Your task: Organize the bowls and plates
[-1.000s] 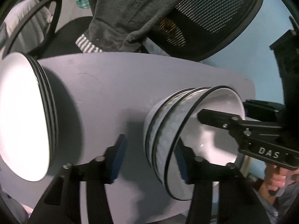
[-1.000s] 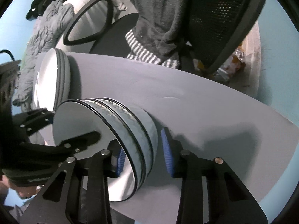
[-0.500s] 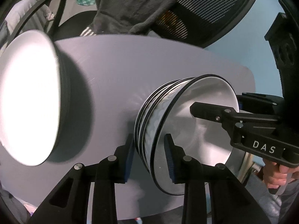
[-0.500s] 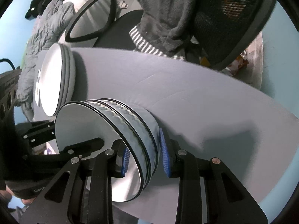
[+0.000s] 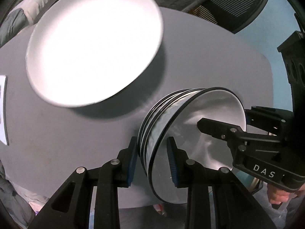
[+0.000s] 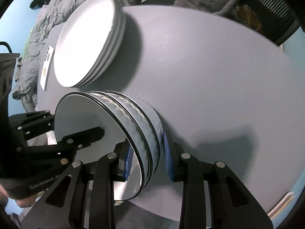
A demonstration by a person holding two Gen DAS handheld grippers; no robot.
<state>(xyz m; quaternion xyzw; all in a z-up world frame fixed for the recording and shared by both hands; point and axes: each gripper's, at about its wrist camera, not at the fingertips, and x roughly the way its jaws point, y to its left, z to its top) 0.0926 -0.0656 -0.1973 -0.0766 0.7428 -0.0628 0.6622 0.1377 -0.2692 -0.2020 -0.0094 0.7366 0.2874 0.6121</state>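
Both claws, the left claw [image 5: 152, 160] and the right claw [image 6: 146, 156], clamped opposite rims of the stacked bowls [image 6: 131, 129] on the gray tabletop [image 6: 209, 76] beside the plates [image 6: 85, 47], a two-sided hold best kept level.

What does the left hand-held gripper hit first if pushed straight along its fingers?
The stack of bowls already sits between its pads; beyond that, probably the grey table. The stack of plates lies off to the side.
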